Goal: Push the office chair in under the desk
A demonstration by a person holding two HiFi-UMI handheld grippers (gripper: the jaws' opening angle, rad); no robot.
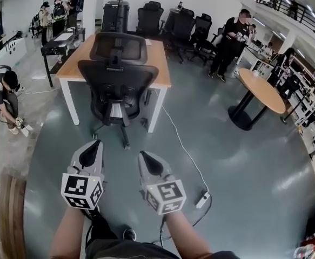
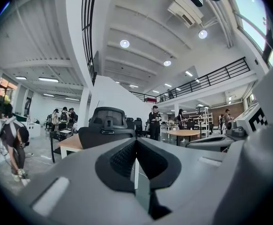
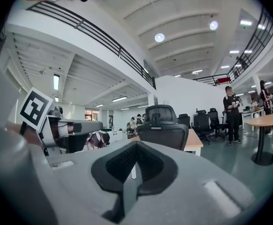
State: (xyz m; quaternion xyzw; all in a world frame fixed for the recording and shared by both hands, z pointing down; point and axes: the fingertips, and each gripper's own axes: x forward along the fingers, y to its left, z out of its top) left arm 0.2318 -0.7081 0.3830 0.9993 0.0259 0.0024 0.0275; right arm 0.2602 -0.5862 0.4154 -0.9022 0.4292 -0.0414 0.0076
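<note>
Ahead of L claw (image 1: 96,144), R claw (image 1: 142,155), office chair (image 1: 113,82) at desk (image 1: 159,63), well apart

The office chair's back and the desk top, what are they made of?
The back of the office chair looks like black mesh on a matte plastic frame, though the weave is too fine to be sure. The desk top looks like pale wood, maybe laminate, smooth with a dull sheen. Its legs look like white painted metal.
</note>
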